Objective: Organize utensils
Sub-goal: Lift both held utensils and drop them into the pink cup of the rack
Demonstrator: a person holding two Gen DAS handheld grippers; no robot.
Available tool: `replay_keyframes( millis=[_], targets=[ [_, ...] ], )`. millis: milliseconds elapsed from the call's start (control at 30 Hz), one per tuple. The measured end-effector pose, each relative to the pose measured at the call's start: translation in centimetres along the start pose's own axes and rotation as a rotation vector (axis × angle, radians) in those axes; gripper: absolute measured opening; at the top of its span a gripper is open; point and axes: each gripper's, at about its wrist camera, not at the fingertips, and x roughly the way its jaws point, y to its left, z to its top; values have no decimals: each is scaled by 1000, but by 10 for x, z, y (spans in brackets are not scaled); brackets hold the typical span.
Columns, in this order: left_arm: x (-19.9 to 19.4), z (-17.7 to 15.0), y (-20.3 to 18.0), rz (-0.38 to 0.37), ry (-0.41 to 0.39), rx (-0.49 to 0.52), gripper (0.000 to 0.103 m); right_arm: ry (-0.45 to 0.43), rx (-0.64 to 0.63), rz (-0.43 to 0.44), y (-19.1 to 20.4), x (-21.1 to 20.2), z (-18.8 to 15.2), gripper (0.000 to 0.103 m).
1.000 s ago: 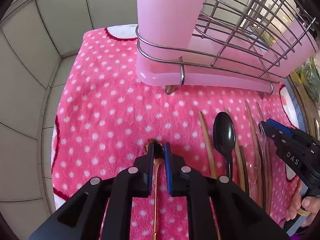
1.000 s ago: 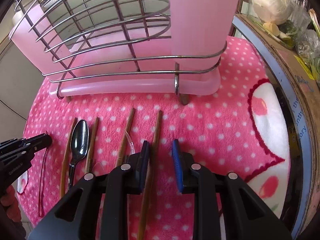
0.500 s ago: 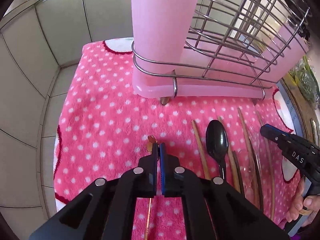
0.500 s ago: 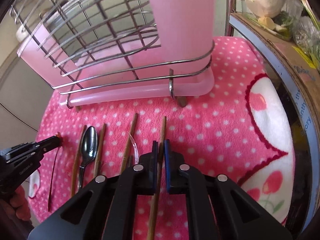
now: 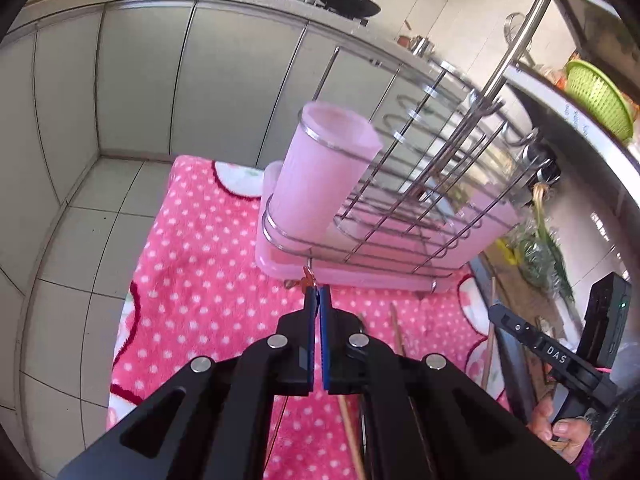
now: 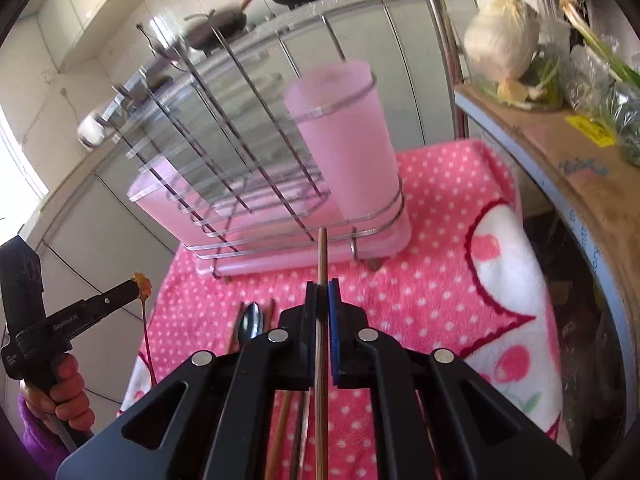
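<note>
Gripping a thin copper-coloured utensil (image 6: 141, 292) in my left claw (image 5: 318, 294), I am holding it up above the pink polka-dot mat (image 5: 200, 280) — the pads are pressing together on its amber-tipped end, and the slender stem is hanging down toward the mat's left edge. My right claw (image 6: 322, 292) is clamping narrowly on a wooden chopstick (image 6: 321, 340), which is running straight out between the fingers, its tip pointing at the lower front wires of the dish rack (image 6: 248, 184). That rack is standing across the far side of the mat, and its pink utensil cup (image 6: 344, 140) is sitting upright at the end of the rack nearer the mat's right edge, held in by wire rings. Below my right claw a silver spoon (image 6: 250, 326) is lying on the mat bowl-forward, with more wooden chopsticks (image 6: 272, 308) lying just beside it — their lower ends are hiding under my own frame. From the left wrist view another pair of chopsticks (image 5: 394, 330) is showing on the mat near its front, between my two claws. Black pans (image 5: 348, 0) are sitting on the counter behind, and a green colander (image 5: 598, 98) is resting on the shelf to the right.
</note>
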Motion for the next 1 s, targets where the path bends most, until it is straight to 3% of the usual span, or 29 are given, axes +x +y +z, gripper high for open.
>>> replay_keyframes(
  millis=[233, 500, 667, 1000],
  targets=[
    [-52, 27, -20, -110, -182, 20, 1, -141, -50, 31, 14, -41, 22, 6],
    [-96, 66, -42, -224, -337, 10, 1, -236, -118, 54, 38, -84, 65, 5],
    [-108, 97, -50, -243, -432, 0, 1, -314, -151, 55, 50, -112, 102, 5],
    [-89, 157, -60, -235, -525, 9, 1, -444, -202, -15, 60, -148, 175, 5]
  ],
)
